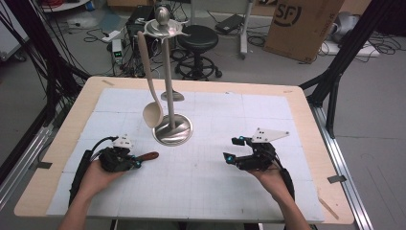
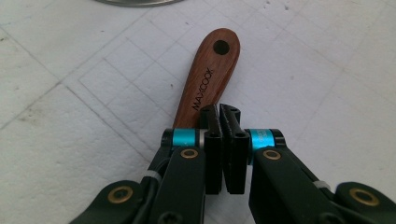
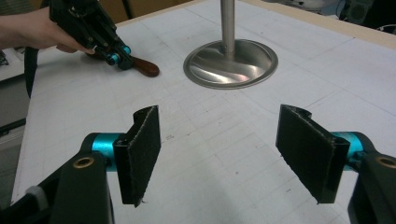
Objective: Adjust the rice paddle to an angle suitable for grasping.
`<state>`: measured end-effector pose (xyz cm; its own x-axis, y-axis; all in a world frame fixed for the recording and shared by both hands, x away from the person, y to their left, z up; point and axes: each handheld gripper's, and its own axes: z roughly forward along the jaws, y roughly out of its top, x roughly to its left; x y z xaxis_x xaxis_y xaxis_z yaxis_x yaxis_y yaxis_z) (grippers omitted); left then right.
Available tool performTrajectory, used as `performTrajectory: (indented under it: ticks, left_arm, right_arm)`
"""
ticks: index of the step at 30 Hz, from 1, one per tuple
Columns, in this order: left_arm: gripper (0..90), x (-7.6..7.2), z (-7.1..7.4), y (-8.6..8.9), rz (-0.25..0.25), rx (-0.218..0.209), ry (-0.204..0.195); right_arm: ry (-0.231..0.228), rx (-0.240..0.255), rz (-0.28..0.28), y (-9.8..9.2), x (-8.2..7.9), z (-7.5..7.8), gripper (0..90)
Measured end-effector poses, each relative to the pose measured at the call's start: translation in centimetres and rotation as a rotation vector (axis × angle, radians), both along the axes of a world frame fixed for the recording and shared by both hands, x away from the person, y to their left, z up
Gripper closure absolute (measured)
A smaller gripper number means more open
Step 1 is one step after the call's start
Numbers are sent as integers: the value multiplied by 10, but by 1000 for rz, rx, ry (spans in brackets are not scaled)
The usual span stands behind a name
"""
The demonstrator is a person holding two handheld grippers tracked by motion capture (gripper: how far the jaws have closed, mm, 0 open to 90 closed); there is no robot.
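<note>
While lying flat on the white counter (image 1: 215, 182), wooden handle (image 2: 208, 81) close to the base of the metal stand (image 1: 172, 129). Left tool (image 2: 223, 112) with jaws pressed together, just above the handle. Right tool (image 3: 219, 154) spread wide, holding nothing.

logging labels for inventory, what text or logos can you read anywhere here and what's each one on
"MAXCOOK": along the wooden handle lying on the mat under the left gripper.
"SF": logo on the cardboard box on the floor behind the table.
Nothing else legible.
</note>
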<state>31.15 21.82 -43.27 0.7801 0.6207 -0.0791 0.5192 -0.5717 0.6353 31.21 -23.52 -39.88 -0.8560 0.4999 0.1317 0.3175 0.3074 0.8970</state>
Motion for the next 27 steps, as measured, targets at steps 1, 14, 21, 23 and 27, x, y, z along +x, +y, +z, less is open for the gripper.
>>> performTrajectory:
  ticks: [1,14,21,23,27]
  left_arm:
    - [879,0,0,0,-5,2,-4]
    - [883,-3,14,20,52,-45,-69]
    - [884,1,11,35,125,-32,-74]
    - [884,1,10,38,130,-29,-71]
    - [884,2,6,40,142,-16,-59]
  right_arm:
    - [-2,-1,0,0,1,0,300]
    - [5,-6,6,1,0,-2,300]
    - [8,-23,16,4,-1,-3,302]
    - [9,-24,20,4,-1,-3,302]
    - [10,-28,24,5,-1,-4,302]
